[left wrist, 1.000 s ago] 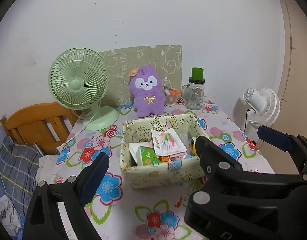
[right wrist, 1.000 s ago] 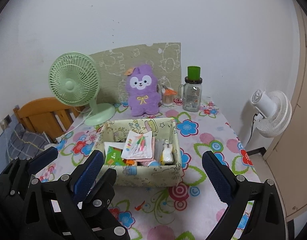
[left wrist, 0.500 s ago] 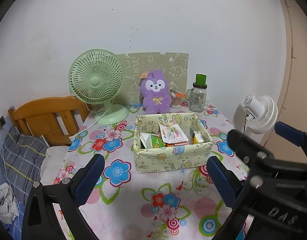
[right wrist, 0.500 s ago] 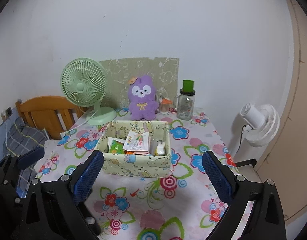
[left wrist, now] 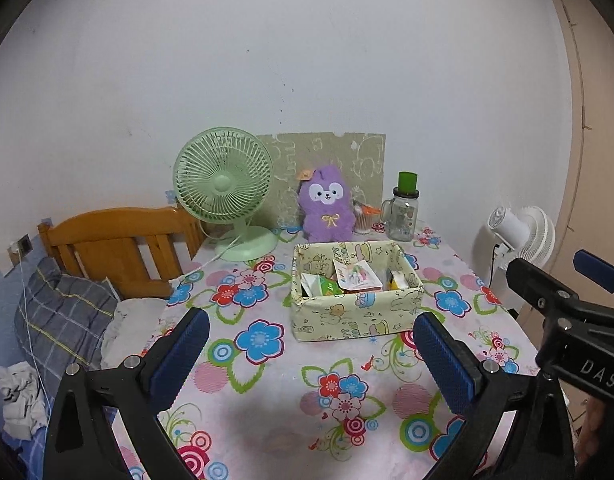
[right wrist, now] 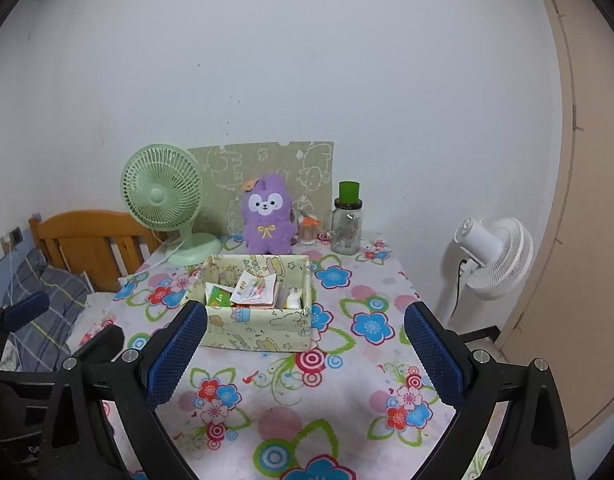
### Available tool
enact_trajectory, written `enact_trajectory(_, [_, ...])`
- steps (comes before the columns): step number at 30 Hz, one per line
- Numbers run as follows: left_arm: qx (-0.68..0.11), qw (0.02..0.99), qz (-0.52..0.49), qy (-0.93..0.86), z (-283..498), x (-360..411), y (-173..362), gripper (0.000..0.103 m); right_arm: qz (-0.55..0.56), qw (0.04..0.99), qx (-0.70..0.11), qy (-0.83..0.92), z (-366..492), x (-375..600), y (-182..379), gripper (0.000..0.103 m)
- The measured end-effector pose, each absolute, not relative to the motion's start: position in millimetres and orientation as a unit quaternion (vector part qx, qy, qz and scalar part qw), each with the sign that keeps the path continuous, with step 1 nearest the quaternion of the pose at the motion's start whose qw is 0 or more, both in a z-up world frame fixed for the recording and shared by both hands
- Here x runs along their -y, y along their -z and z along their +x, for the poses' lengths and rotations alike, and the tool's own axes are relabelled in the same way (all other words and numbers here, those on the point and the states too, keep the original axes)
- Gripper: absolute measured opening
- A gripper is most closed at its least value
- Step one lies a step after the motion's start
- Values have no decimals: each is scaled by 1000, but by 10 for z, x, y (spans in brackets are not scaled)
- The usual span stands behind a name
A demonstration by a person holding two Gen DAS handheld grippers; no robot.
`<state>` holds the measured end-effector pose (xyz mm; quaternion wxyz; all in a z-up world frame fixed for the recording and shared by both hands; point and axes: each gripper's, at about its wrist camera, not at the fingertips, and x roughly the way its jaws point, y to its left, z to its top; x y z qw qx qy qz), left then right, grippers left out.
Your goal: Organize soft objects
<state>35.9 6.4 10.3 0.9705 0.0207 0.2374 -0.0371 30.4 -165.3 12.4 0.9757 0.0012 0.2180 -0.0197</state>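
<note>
Both claws, left (left wrist: 309,354) and right (right wrist: 305,350), stand wide and empty over the counter (left wrist: 267,400), the box (left wrist: 353,306) just ahead, the plush (left wrist: 327,210) beyond it, probably parked upright for display.

two fans (right wrist: 163,200), one plush (right wrist: 267,216), one box (right wrist: 259,330)

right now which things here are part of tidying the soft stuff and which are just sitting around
For the job:
- purple plush toy
- patterned box
- packets in the box

Just lying about:
- green fan
- glass jar
- white fan
- flowered tablecloth
</note>
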Motion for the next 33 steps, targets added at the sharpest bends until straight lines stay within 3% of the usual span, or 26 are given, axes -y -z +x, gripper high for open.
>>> enact_trajectory(33, [-221, 975, 14, 26, -92, -156, -2, 103, 14, 978, -206, 15, -283, 1833, 115, 102])
